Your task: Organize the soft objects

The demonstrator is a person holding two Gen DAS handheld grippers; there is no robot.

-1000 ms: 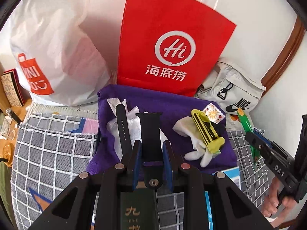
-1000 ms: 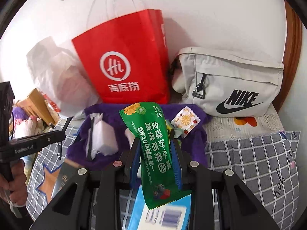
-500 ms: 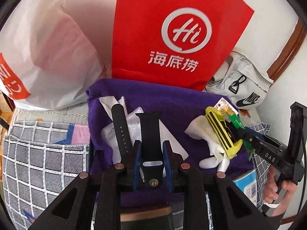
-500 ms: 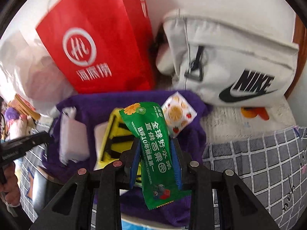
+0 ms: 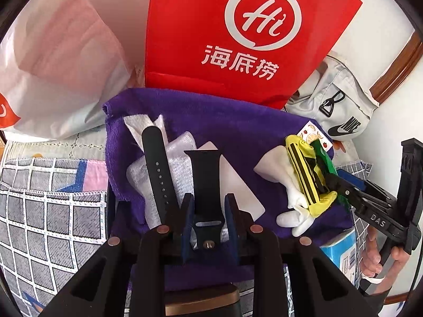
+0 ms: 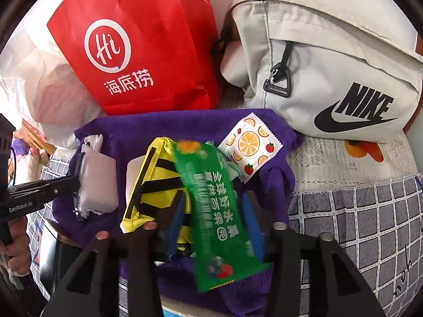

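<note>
**Strap held, snack packet let go**

On the purple towel, the left hand-held gripper pinches a limp black watch strap near its buckle end. Right, the right hand-held gripper has just been opening around the light, slippery green snack packet; grip it mid-length.

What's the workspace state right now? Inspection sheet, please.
Surface: purple towel over a checked grey cover.
Job's things: black watch strap, green snack packet, yellow-black pouch, fruit-print sachet, second strap, white packets.
Clutter: red paper bag, white plastic bag, grey Nike bag.
Grippers: left gripper shut on the watch strap; right gripper has just been opening, packet loose between the jaws.
Cables: thin black one at the left view's right edge.
Surroundings: white wall, wooden trim.
</note>
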